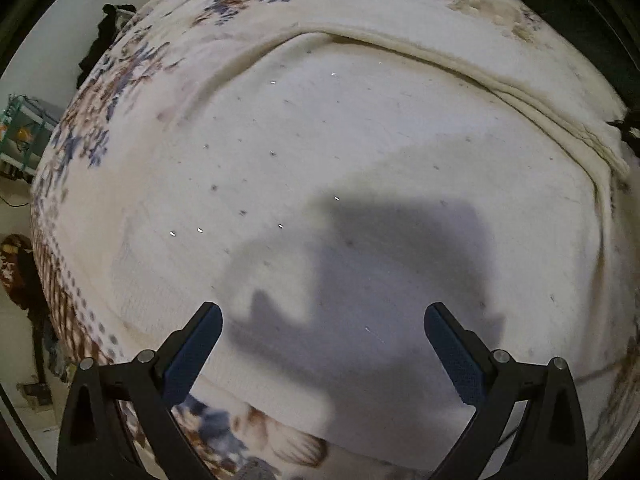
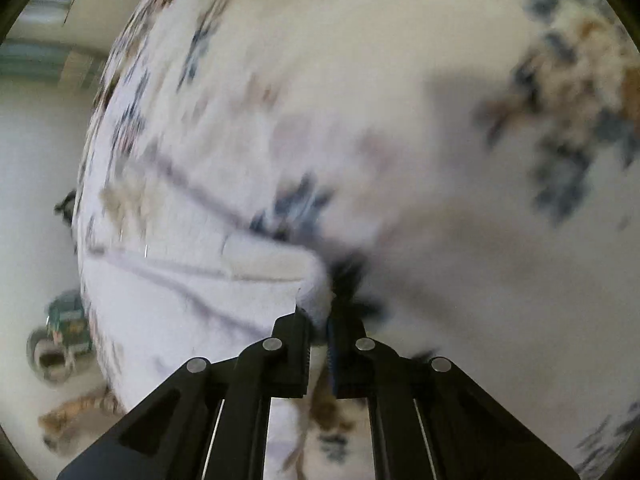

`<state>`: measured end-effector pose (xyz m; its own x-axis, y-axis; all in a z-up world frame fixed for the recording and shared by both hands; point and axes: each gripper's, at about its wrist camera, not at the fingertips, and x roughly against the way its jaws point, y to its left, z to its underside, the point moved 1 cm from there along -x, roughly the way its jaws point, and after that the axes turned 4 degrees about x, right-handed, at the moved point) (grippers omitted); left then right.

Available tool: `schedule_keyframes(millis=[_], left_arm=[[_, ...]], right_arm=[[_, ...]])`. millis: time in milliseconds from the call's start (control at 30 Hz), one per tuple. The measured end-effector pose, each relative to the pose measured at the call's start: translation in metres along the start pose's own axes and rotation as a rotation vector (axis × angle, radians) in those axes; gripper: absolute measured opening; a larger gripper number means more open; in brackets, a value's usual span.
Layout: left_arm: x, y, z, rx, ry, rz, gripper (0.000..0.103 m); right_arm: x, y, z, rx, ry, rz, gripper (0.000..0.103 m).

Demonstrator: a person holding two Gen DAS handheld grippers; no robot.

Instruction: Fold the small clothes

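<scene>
A cream-white knitted garment point(image 1: 320, 140) lies spread flat on a floral blanket point(image 1: 132, 76), with a thick folded hem along its far and right sides. My left gripper point(image 1: 323, 320) hovers open above the garment's near part, with nothing between its fingers. In the right wrist view, which is blurred by motion, my right gripper point(image 2: 319, 320) is shut on a corner of the white garment point(image 2: 256, 272) and holds it just above the blanket point(image 2: 460, 120).
The blanket's left edge point(image 1: 52, 280) drops to a pale floor. A green rack point(image 1: 20, 128) and dark clothing point(image 1: 104, 36) stand beyond it. Green and grey objects point(image 2: 60, 332) sit on the floor at left in the right wrist view.
</scene>
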<state>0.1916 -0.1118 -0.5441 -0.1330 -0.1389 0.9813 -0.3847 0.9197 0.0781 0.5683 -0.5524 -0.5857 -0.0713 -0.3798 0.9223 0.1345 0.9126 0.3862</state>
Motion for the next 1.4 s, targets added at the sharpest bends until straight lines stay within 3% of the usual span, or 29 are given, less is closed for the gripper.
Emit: schedule_keyframes(millis=[133,167,233,300,433,600,700,800,867,933,967,1000,1167,1400], left_arm=[[0.006,-0.009,0.009,-0.018,0.005,0.01,0.103],[0.009,-0.011,0.01,-0.017,0.005,0.024,0.103],[0.022,-0.017,0.013,-0.035,0.003,0.051,0.103],[0.041,-0.028,0.02,-0.084,-0.017,0.089,0.103],[0.067,-0.066,0.048,-0.213,-0.012,0.176,0.103],[0.057,-0.139,0.102,-0.36,0.105,0.305,0.103],[0.035,-0.18,0.134,-0.423,0.156,0.308,0.103],[0.015,-0.205,0.156,-0.478,0.136,0.244,0.102],[0.005,-0.211,0.164,-0.5,0.114,0.191,0.085],[0.009,-0.211,0.169,-0.516,0.04,0.149,0.024],[0.013,-0.211,0.171,-0.523,0.01,0.136,0.01],[0.016,-0.211,0.173,-0.533,-0.01,0.131,0.005],[0.032,-0.218,0.19,-0.601,-0.071,0.144,0.005],[0.046,-0.203,0.186,-0.52,-0.055,0.216,0.004]], right_arm=[[-0.027,0.01,-0.013,0.013,0.087,0.055,0.009],[-0.026,0.014,-0.014,0.006,0.101,0.032,0.011],[-0.013,0.016,-0.011,-0.016,0.129,-0.017,0.034],[0.016,0.012,0.004,-0.024,0.111,-0.058,0.047],[0.065,-0.014,0.05,-0.039,0.155,-0.087,0.048],[0.098,-0.063,0.108,-0.071,0.195,-0.048,0.048],[0.099,-0.088,0.124,-0.068,0.21,-0.043,0.048],[0.091,-0.104,0.125,-0.089,0.189,-0.078,0.048],[0.086,-0.111,0.122,-0.107,0.181,-0.109,0.048],[0.074,-0.104,0.112,-0.115,0.166,-0.145,0.048],[0.068,-0.099,0.106,-0.118,0.161,-0.16,0.048],[0.062,-0.095,0.099,-0.122,0.154,-0.189,0.048],[0.036,-0.066,0.062,-0.12,0.105,-0.258,0.048],[-0.028,-0.026,0.018,-0.139,0.175,-0.312,0.049]])
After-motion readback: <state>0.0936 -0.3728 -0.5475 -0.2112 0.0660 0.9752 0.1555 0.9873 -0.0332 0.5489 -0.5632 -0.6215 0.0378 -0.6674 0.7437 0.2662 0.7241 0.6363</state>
